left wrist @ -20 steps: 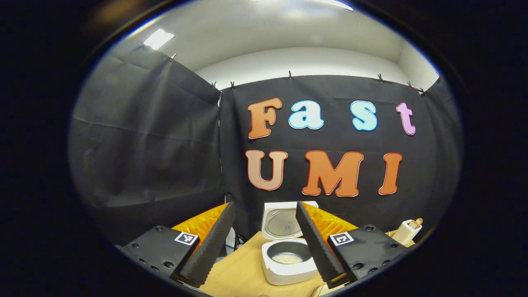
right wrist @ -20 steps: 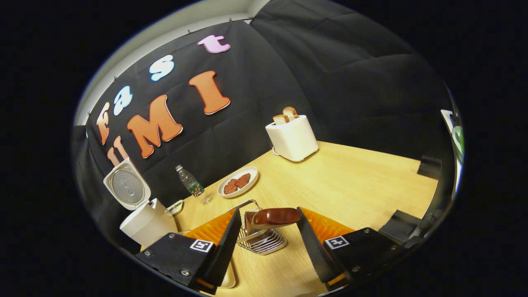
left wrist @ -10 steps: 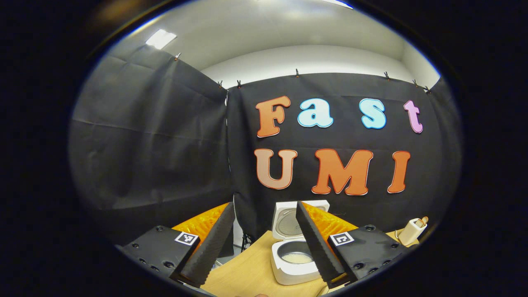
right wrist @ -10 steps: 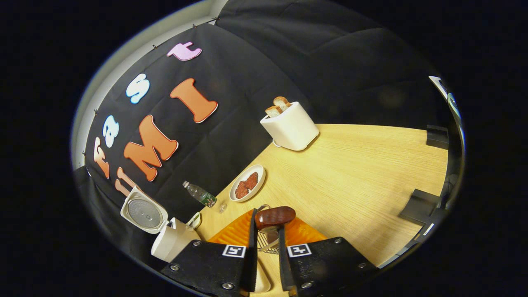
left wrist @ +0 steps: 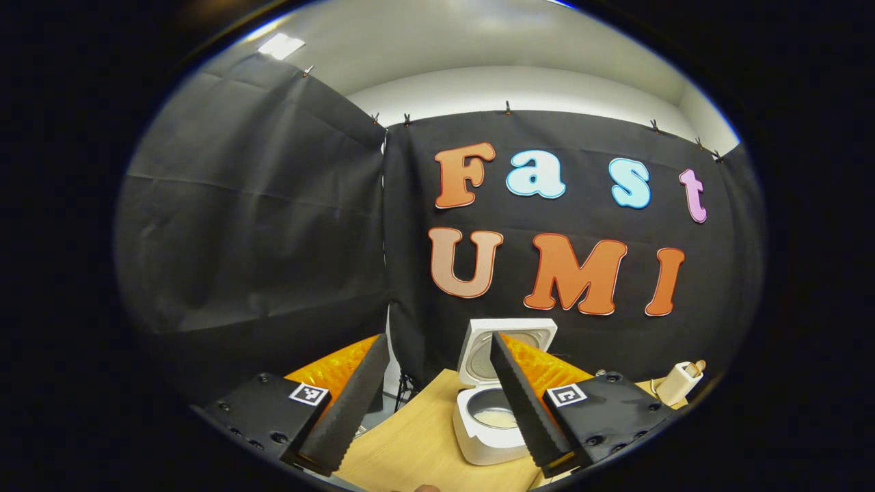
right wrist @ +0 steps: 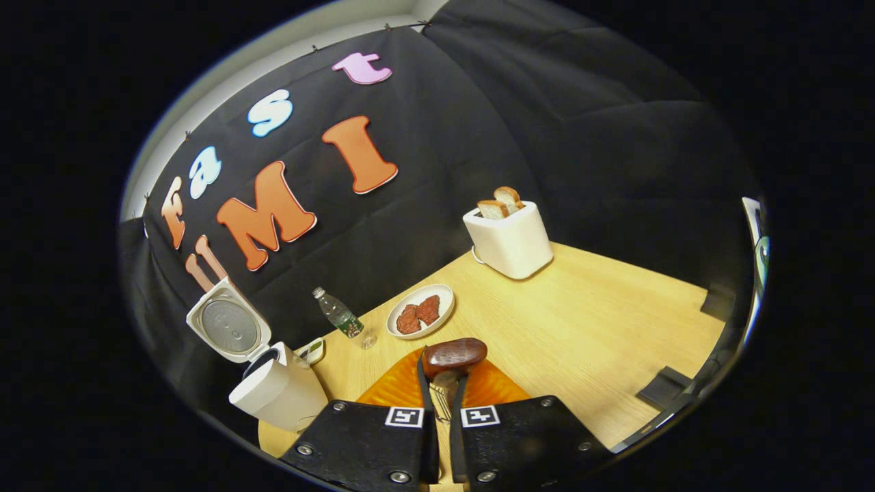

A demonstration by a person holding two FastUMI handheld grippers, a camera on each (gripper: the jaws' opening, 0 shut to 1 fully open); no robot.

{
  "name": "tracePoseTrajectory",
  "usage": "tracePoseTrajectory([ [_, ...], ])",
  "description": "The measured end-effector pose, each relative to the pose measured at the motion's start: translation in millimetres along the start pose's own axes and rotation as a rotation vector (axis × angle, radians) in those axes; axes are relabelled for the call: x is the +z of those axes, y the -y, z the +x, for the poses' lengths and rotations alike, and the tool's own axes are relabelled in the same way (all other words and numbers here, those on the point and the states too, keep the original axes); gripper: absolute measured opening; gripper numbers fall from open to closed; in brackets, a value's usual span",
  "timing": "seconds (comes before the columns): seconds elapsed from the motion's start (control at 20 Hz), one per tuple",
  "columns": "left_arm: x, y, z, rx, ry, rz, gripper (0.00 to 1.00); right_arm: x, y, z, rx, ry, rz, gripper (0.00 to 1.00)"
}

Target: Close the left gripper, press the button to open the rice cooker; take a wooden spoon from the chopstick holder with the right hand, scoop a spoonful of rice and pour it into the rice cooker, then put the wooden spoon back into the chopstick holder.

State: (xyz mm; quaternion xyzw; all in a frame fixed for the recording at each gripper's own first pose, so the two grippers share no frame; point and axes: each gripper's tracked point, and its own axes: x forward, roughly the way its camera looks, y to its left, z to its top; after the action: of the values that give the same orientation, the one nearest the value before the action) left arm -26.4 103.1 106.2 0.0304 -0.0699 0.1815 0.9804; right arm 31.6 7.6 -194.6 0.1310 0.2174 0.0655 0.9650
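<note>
In the right gripper view my right gripper (right wrist: 443, 369) is shut on the wooden spoon (right wrist: 454, 355), whose dark brown bowl pokes out past the fingertips. Wires of the chopstick holder (right wrist: 443, 404) show in the narrow gap below; whether the spoon still sits in it is hidden. The white rice cooker (right wrist: 273, 393) stands to the left with its lid (right wrist: 222, 328) up. In the left gripper view my left gripper (left wrist: 438, 338) hangs open and holds nothing. The open rice cooker (left wrist: 482, 437) lies beyond it, partly behind the right finger, with rice in the pot (left wrist: 493, 417).
On the wooden table (right wrist: 581, 321) stand a small water bottle (right wrist: 338, 318), a plate of meat pieces (right wrist: 420, 318) and a white toaster (right wrist: 509, 239) holding bread slices. A small cup (right wrist: 311, 350) sits beside the cooker. Black cloth walls close the back and sides.
My right gripper went from open around the spoon to shut on it, then tilted back. My left gripper drifted left, so the cooker sits farther right in its view.
</note>
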Motion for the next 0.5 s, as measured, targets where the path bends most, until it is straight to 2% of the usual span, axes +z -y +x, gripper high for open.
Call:
tracePoseTrajectory([
  [0.25,-2,-16,8,0.003,0.02,0.034,1.0,29,-63,-46,0.091,0.042,-0.105,0.06],
  [0.5,-7,-27,16,-0.045,0.02,0.022,1.0,-3,-130,-61,0.194,-0.014,-0.206,0.05],
])
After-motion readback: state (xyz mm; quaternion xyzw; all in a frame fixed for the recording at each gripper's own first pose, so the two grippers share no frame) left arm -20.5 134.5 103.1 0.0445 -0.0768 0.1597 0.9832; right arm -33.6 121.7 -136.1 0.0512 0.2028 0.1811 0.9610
